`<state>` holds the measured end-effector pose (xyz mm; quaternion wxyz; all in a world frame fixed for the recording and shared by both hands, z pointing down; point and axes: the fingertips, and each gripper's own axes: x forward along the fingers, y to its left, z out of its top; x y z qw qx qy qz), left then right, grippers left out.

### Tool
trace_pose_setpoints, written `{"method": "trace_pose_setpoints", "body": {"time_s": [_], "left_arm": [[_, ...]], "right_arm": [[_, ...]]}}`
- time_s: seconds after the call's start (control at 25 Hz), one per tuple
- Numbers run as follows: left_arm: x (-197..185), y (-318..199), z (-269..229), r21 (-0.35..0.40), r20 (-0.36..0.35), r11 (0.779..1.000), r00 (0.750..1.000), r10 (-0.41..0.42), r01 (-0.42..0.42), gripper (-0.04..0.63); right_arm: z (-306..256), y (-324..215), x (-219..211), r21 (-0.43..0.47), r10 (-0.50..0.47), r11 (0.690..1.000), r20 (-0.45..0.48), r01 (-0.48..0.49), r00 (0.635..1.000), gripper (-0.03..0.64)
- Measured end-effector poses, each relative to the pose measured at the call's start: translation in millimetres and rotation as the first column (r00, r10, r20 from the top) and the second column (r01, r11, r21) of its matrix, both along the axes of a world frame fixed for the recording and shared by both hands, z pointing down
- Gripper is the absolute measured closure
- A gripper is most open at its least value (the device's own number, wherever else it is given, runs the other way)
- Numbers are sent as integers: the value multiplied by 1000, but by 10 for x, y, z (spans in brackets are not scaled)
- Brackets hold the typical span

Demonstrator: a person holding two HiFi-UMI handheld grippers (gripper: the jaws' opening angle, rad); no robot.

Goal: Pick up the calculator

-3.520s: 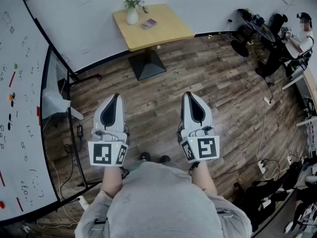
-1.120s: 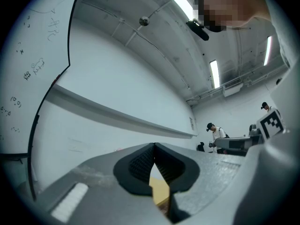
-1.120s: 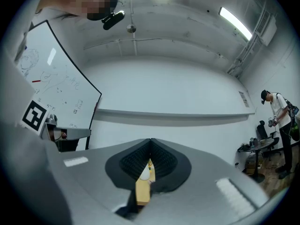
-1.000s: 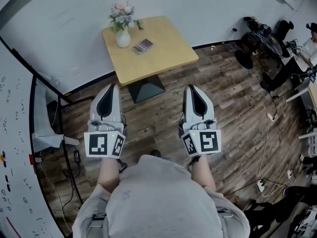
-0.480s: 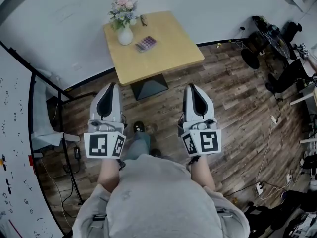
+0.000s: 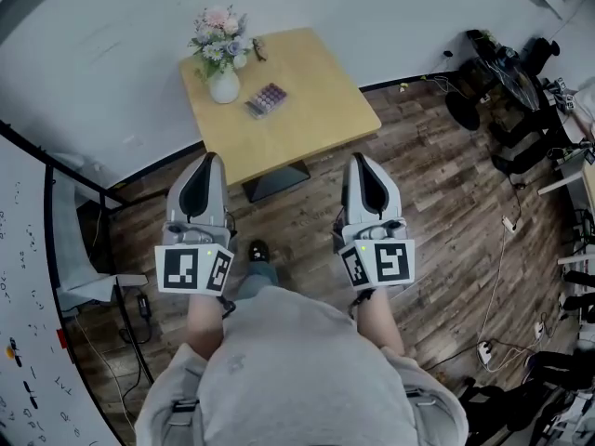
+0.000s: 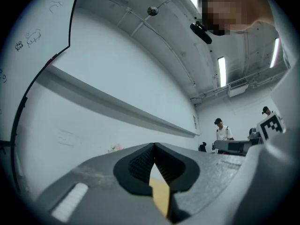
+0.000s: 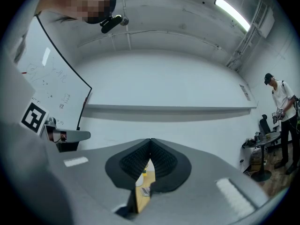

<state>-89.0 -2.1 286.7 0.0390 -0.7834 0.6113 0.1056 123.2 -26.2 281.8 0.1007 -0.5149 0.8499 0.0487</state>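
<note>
The calculator [image 6: 265, 99], small and grey with purple keys, lies on the yellow square table [image 6: 321, 100] next to a white vase of flowers [image 6: 222, 84]. My left gripper [image 6: 210, 160] is shut and empty, held over the table's near left edge in the head view. My right gripper [image 6: 358, 161] is shut and empty too, just off the table's near right corner. Both point slightly upward toward the white wall. In the right gripper view a sliver of the calculator [image 8: 146, 191] and the vase [image 8: 139, 178] shows through the slit between the jaws.
A whiteboard on a stand [image 6: 28, 277] is at the left with cables on the wooden floor [image 6: 446, 203]. Chairs and gear [image 6: 507, 72] crowd the right side. A small dark object [image 6: 258, 49] lies at the table's far edge. People stand far right [image 8: 281, 102].
The table has come closer and lower in the head view as I walked toward it. Both grippers stayed shut and side by side, now reaching the table's near edge.
</note>
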Motion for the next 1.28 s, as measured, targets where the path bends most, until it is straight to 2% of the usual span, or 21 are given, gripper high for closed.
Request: {"method": "trace_pose_setpoints", "body": {"time_s": [0.56, 0.92, 1.28], "left_arm": [[-464, -1089, -12, -12, 19, 1000, 1000, 20, -20, 591], [-812, -1452, 39, 0, 8, 999, 999, 38, -38, 591], [-1086, -1736, 176, -36, -22, 999, 999, 34, -35, 591]], "right_arm": [[-7, -1048, -476, -6, 22, 1000, 1, -22, 1000, 615], [11, -1443, -821, -8, 25, 1000, -6, -25, 1000, 615], [102, -1728, -1079, -27, 23, 999, 0, -23, 1000, 615]]}}
